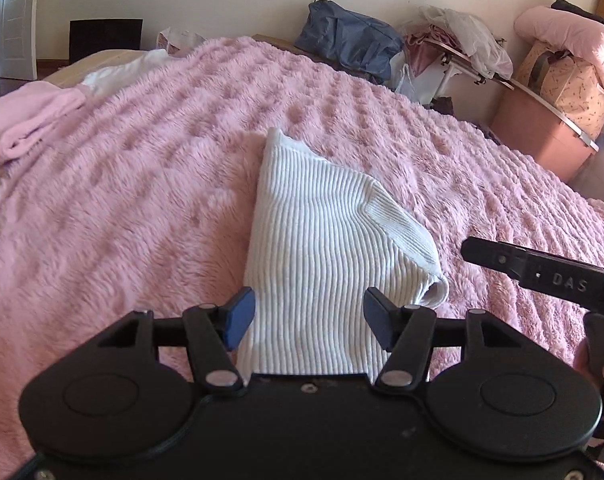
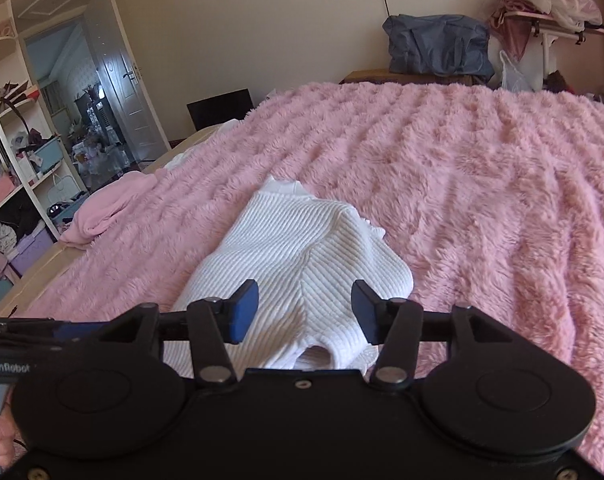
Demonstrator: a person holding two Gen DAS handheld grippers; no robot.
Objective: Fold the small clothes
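Note:
A small white ribbed knit garment (image 1: 322,240) lies folded lengthwise on the fluffy pink blanket (image 1: 122,200), one sleeve laid across its right side. My left gripper (image 1: 308,318) hovers over its near end, open, its blue pads (image 1: 240,316) apart and gripping nothing. In the right wrist view the same white garment (image 2: 298,252) lies ahead, with my right gripper (image 2: 304,312) open above its near hem and nothing between the fingers. The right gripper's body shows at the right edge of the left wrist view, and the left one's body at the left edge of the right wrist view.
A folded pink garment (image 1: 22,120) and a white cloth (image 1: 118,72) lie at the bed's far left. Beyond the bed are a blue bag (image 1: 350,40), a cluttered rack and boxes (image 1: 562,92). Open shelves (image 2: 18,168) and a doorway stand to the left.

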